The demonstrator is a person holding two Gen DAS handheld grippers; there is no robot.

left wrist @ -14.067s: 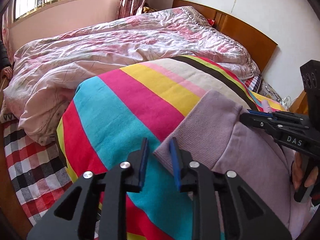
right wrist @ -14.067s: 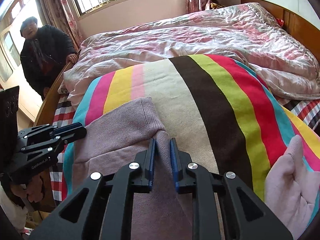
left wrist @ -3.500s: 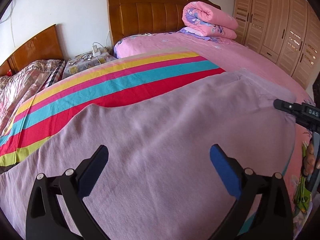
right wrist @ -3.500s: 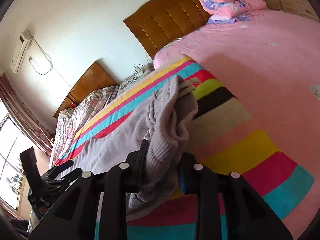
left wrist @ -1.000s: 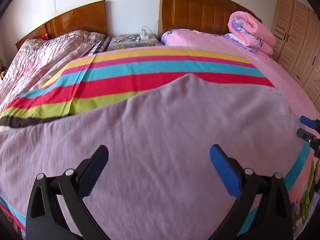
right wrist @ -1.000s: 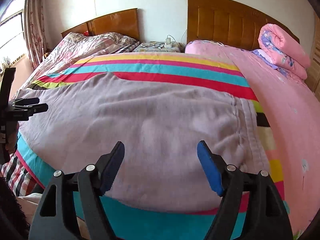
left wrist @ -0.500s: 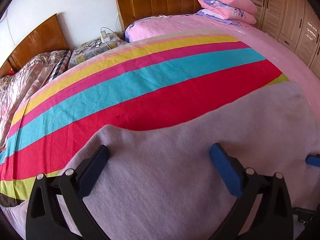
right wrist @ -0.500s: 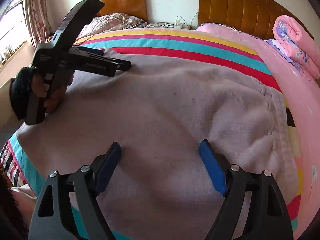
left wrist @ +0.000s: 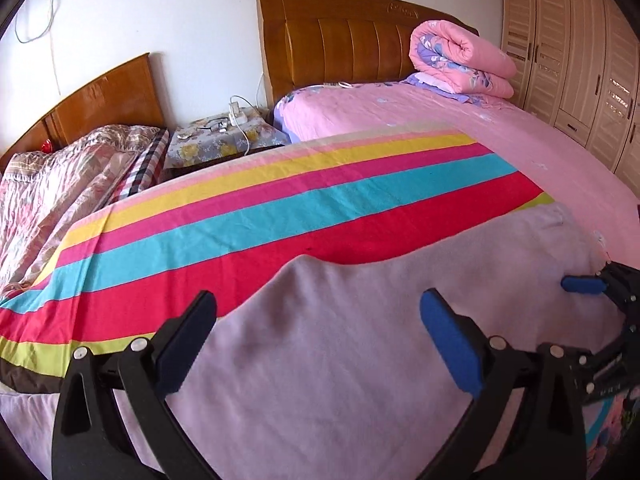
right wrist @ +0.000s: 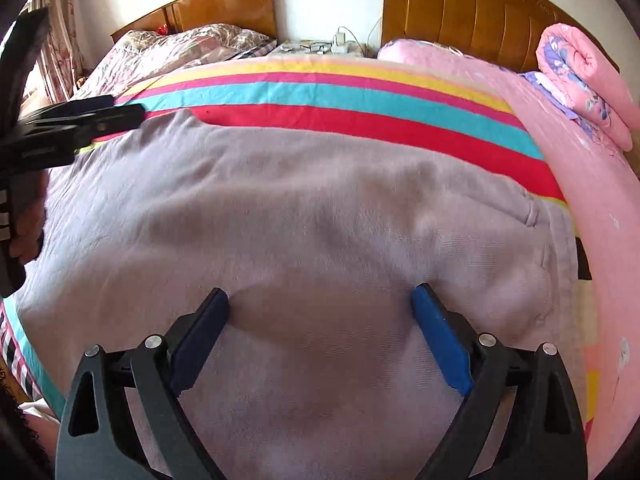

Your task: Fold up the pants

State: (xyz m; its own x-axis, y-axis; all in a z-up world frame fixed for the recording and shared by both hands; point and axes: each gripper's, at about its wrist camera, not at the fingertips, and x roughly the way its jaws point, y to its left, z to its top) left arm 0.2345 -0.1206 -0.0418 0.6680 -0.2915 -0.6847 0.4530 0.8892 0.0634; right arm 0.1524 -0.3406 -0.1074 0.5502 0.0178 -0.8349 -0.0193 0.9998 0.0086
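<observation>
Blue pads lined the fingers [right wrist: 440,340] of the right gripper [right wrist: 320,320], which were spreading wider, their tips pressed down onto the lilac pants [right wrist: 300,208] with a bare stretch of fabric between them and nothing pinched. The left gripper [left wrist: 320,320] also stood with its fingers [left wrist: 448,336] wide apart above the pants [left wrist: 360,340], gripping nothing; whether its tips touched the cloth could not be told. In the right wrist view the left gripper [right wrist: 80,120] hung at the pants' far left edge, a hand [right wrist: 24,232] wrapped around its handle. In the left wrist view the right gripper [left wrist: 588,286] sat at the pants' right end.

The pants lay spread flat across the bed on a striped sheet [left wrist: 280,208] of yellow, pink, turquoise and red bands, the waistband end [right wrist: 560,248] toward the pink bedcover [right wrist: 592,184]. Beyond the pants, a rolled pink quilt [left wrist: 464,60] rested near the wooden headboard [left wrist: 340,44]. Left of that headboard, farther from the pants, stood a nightstand [left wrist: 224,140] with a charger, and then a second bed with a floral quilt [left wrist: 52,176]. Wardrobe doors [left wrist: 580,52] rose beyond the pants' right end.
</observation>
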